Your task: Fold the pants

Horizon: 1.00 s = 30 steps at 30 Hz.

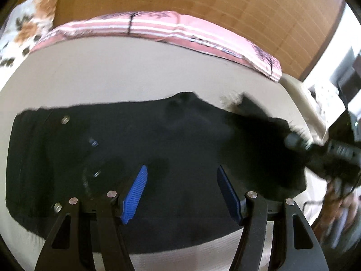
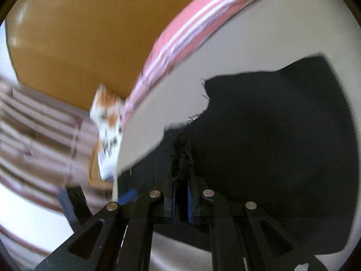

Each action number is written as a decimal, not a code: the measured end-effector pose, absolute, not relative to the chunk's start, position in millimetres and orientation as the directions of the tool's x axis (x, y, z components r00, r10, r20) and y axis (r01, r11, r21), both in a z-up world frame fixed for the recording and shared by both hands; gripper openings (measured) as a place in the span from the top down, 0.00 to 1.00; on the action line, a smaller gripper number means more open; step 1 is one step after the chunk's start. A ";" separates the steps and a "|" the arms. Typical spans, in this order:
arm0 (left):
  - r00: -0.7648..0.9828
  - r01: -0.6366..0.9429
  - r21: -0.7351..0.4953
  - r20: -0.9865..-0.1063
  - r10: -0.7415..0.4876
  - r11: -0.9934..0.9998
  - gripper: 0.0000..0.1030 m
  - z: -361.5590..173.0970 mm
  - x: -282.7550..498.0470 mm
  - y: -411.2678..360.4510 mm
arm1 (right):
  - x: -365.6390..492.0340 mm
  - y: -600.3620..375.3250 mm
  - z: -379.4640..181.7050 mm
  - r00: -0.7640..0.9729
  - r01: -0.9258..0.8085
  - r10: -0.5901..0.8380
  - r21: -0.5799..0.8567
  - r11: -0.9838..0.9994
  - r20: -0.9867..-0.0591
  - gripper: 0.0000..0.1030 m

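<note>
beige bed (image 1: 112,74), pink striped pillow (image 1: 158,26) behind black pants (image 1: 135,135); left claw (image 1: 180,194) wide, right claw (image 2: 180,176) on frayed hem

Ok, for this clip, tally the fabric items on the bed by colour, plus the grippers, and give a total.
Black: 1, the pants, frayed hem clamped in the right gripper
Pink striped: 1, the blanket
White and orange floral: 1, the pillow
Grippers: 2, counting the left gripper, open over the pants
Total: 5
</note>
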<state>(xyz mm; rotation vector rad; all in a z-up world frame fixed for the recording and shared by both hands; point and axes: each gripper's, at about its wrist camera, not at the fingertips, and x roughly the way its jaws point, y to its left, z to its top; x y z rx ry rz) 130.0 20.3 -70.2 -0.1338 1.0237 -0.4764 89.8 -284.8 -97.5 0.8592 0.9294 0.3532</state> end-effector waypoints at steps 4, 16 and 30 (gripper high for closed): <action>0.417 0.286 -0.371 -0.782 -0.463 0.884 0.37 -73.6 124.6 40.0 | 85.2 -225.2 -120.8 0.458 0.033 0.625 0.714 0.699 -0.633 0.91; 0.317 0.316 -0.490 -0.752 -0.577 0.812 0.37 -67.9 123.2 29.6 | 80.8 -195.5 -121.8 0.367 -0.046 0.570 0.597 0.801 -0.735 0.57; 0.011 0.093 -0.735 -0.674 -0.739 0.672 0.40 -111.4 134.9 0.0 | 41.0 -297.4 -85.5 0.579 0.146 0.481 0.664 0.734 -0.659 0.52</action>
